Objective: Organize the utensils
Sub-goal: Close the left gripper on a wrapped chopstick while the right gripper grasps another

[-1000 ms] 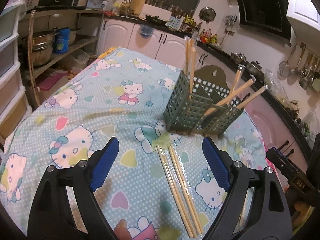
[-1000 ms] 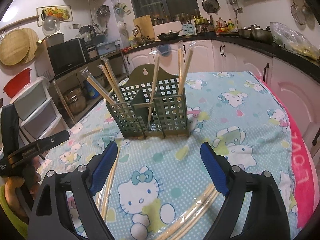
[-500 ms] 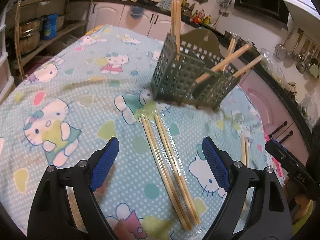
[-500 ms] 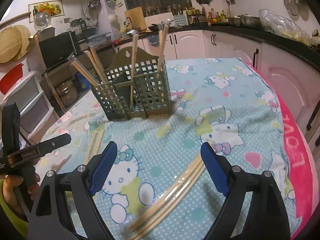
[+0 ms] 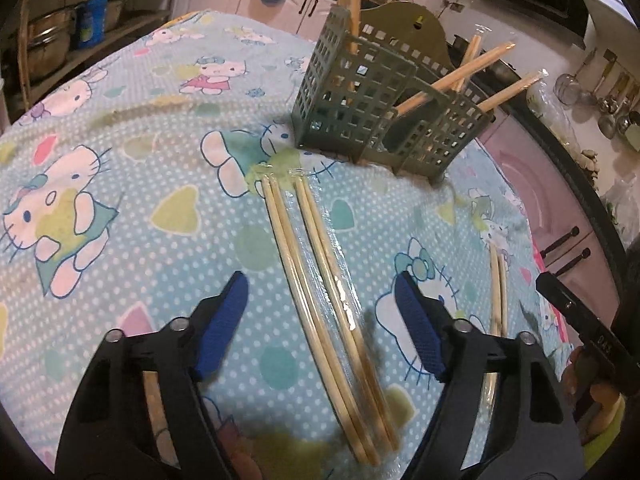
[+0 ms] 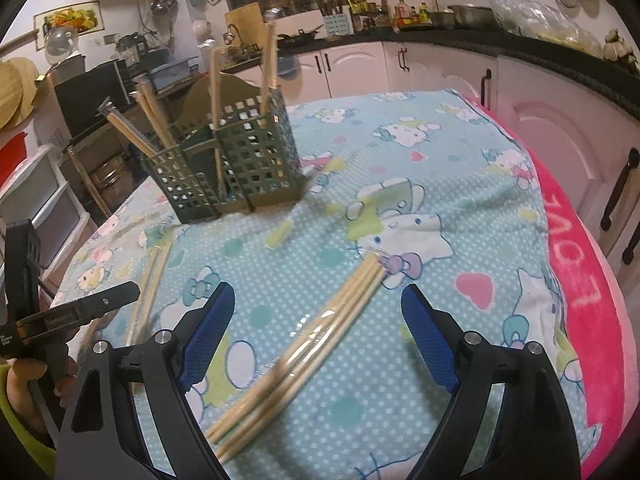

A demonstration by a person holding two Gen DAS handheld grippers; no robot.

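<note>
Left claw (image 5: 322,320) closing astride chopsticks (image 5: 320,264), open cloth (image 5: 120,184) beside

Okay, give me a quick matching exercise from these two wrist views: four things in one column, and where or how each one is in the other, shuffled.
Things
1. green plastic grid utensil holder
2. wrapped bamboo chopsticks between the left gripper's fingers
3. wrapped bamboo chopsticks between the right gripper's fingers
4. pink towel

Places or states
A. along the table's right edge in the right wrist view
B. standing upright on the cartoon-cat tablecloth, chopsticks poking out
C. lying flat, pointing at the holder
D. lying flat, slanted up to the right

Pairs: 1-B, 2-C, 3-D, 4-A
</note>
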